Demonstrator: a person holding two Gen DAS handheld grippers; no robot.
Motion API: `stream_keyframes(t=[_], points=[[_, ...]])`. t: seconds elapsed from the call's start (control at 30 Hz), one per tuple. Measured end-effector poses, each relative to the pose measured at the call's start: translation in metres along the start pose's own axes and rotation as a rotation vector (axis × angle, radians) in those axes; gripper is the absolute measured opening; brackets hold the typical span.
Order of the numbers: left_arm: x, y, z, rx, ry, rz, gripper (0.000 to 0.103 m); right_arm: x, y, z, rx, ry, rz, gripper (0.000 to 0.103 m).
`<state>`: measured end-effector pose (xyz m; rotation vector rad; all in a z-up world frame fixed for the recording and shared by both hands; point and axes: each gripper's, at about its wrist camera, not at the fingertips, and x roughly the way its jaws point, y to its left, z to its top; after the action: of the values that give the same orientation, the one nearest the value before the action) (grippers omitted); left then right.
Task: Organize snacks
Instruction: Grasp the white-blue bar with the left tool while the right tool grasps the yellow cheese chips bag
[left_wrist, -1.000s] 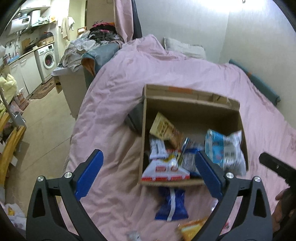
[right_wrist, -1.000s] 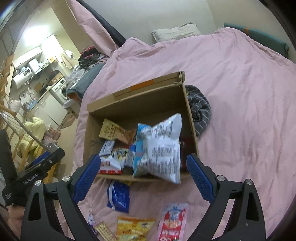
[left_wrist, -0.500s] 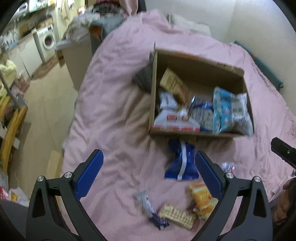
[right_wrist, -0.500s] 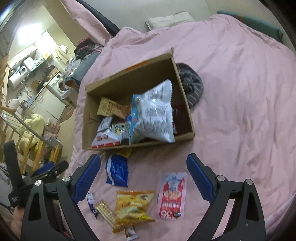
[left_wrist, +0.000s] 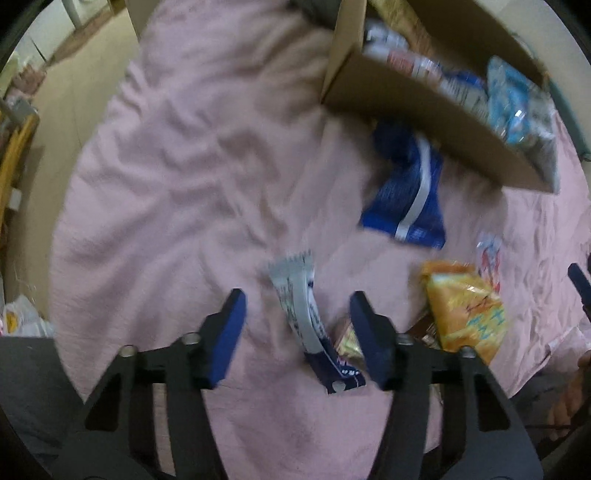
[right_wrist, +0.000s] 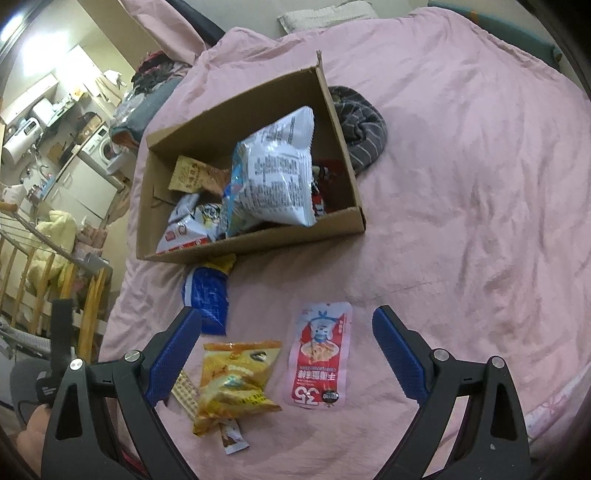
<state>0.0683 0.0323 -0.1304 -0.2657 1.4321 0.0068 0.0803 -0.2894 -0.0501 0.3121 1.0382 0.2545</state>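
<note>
Left gripper, fingers spread and empty, straddles the grey-and-navy stick packet, long axis along the fingers; right gripper open, empty, farther off.

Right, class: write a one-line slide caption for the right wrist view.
Open right hand-held gripper above yellow and red snack packets beside a part-filled cardboard box on a pink bedspread.

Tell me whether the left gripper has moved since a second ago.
Yes. The left gripper came down and back from the cardboard box, now straddling a grey snack stick.
</note>
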Motion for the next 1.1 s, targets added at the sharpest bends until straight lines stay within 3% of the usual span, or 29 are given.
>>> stream_keyframes(t=[0.03, 0.13, 0.33, 0.5, 0.73, 0.93, 1.1], points=[[0.005, -0.002, -0.001, 0.01, 0.018, -0.009, 0.029, 0.002, 0.0, -0.001, 0.001, 0.009, 0.003, 0.096], [0.009, -0.008, -0.002, 0.043, 0.025, 0.006, 0.015, 0.01, 0.002, -0.002, 0.012, 0.05, 0.038, 0.096], [-0.008, -0.012, -0.001, 0.075, -0.029, 0.021, 0.013, 0.043, 0.008, -0.012, 0.061, 0.231, 0.185, 0.096], [-0.031, -0.025, -0.001, 0.136, -0.132, 0.057, 0.013, 0.08, 0.023, -0.033, 0.021, 0.419, 0.162, 0.096], [-0.038, -0.042, -0.001, 0.182, -0.164, 0.052, 0.013, 0.111, 0.046, -0.046, -0.039, 0.519, 0.103, 0.095], [-0.036, -0.025, 0.004, 0.132, -0.132, 0.023, 0.013, 0.117, 0.057, -0.049, -0.106, 0.531, 0.073, 0.064], [-0.038, -0.026, 0.004, 0.13, -0.144, 0.027, 0.013, 0.104, 0.052, -0.043, -0.103, 0.502, 0.102, 0.055]])
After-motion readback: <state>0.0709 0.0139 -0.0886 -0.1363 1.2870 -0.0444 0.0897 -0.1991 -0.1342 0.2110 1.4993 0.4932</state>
